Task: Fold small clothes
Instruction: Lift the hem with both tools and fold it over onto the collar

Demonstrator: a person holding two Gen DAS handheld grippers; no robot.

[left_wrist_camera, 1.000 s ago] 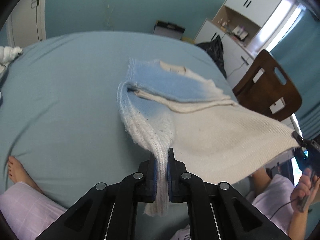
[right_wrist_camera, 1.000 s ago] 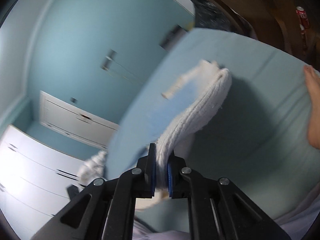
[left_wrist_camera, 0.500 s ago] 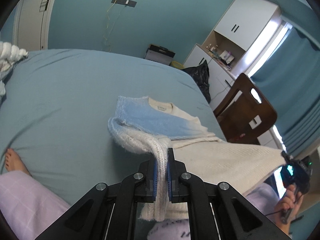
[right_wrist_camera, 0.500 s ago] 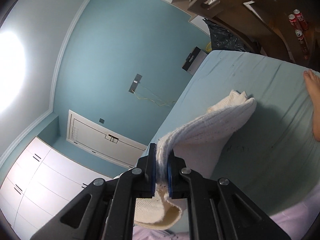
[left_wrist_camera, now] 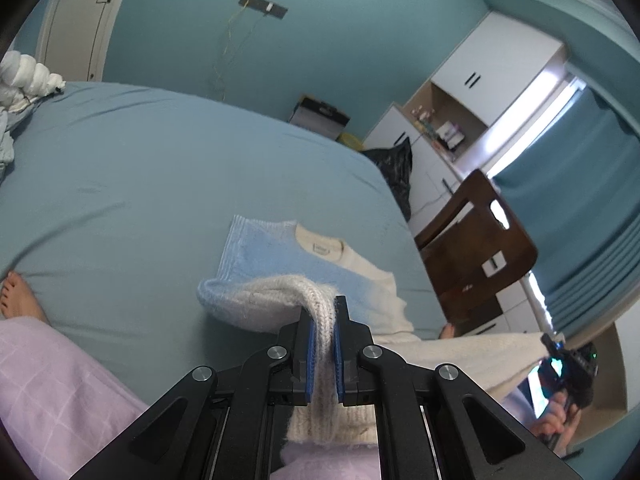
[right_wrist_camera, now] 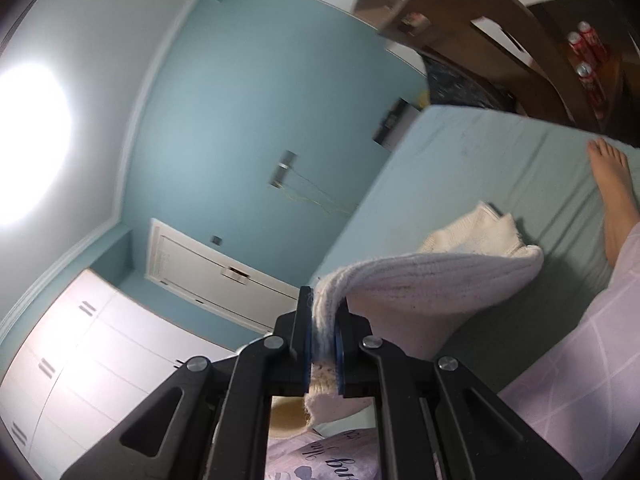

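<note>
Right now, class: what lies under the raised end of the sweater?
Under the sweater, only the blue bedsheet shows. Its collar end lies flat there, hiding whatever is beneath. The left gripper and right gripper hold the near end up.

Cream knit sweater pinched in right gripper above blue bed.

Items counted: one knitted sweater, blue and cream. Two grippers, left gripper and right gripper. One bed. One wooden chair. One black bag. Three red cans. Two bare feet: and.
</note>
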